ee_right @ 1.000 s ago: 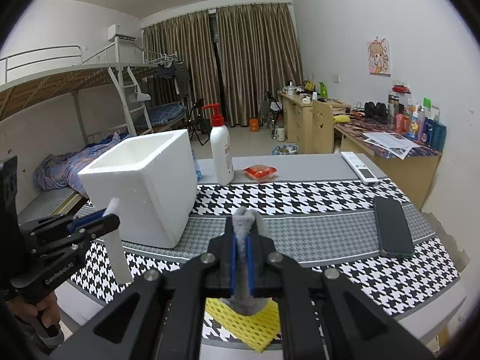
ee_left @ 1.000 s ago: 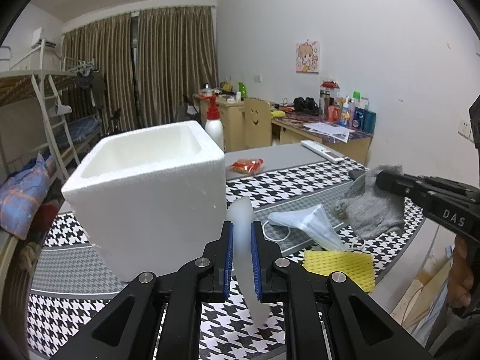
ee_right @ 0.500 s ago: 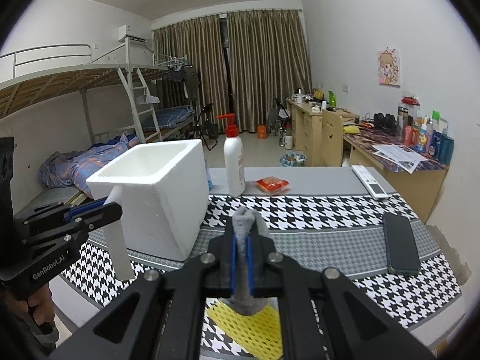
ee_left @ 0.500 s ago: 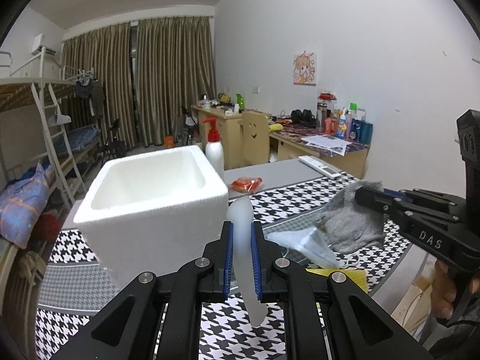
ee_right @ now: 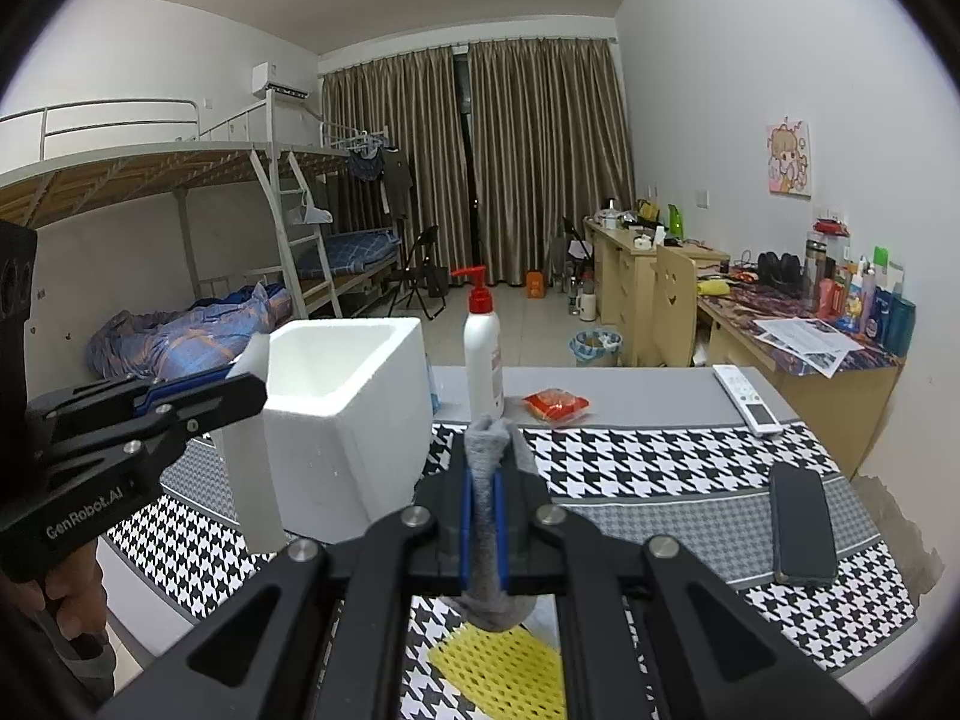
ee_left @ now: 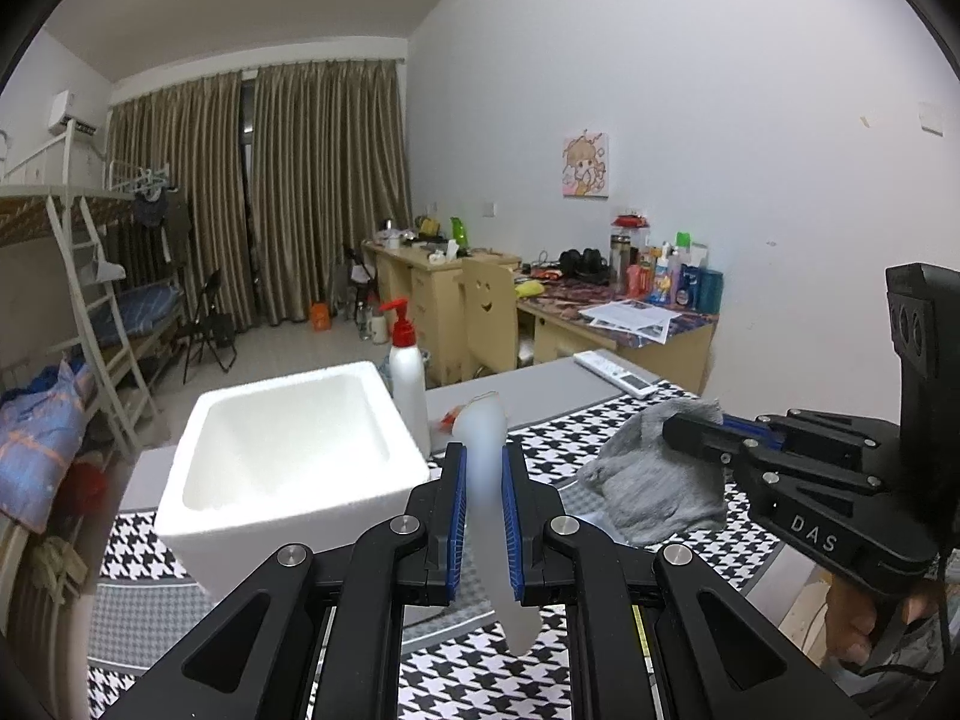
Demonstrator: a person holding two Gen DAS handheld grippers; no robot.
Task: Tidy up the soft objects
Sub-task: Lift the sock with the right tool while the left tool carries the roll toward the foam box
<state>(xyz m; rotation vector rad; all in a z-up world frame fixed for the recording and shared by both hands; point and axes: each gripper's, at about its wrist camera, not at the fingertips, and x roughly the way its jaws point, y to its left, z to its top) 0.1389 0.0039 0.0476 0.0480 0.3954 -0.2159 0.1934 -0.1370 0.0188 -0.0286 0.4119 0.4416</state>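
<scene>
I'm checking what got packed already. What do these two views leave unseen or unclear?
- Foam box floor: right wrist view, hidden by its near wall.
- Yellow sponge cloth: right wrist view, partly behind the right tongs.
- White soft strip: left wrist view, blurred, unidentifiable.

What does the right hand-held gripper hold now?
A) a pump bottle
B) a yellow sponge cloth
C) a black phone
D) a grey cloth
D: the right hand-held gripper is shut on the grey cloth, which hangs between its blue pads, above the table.
</scene>
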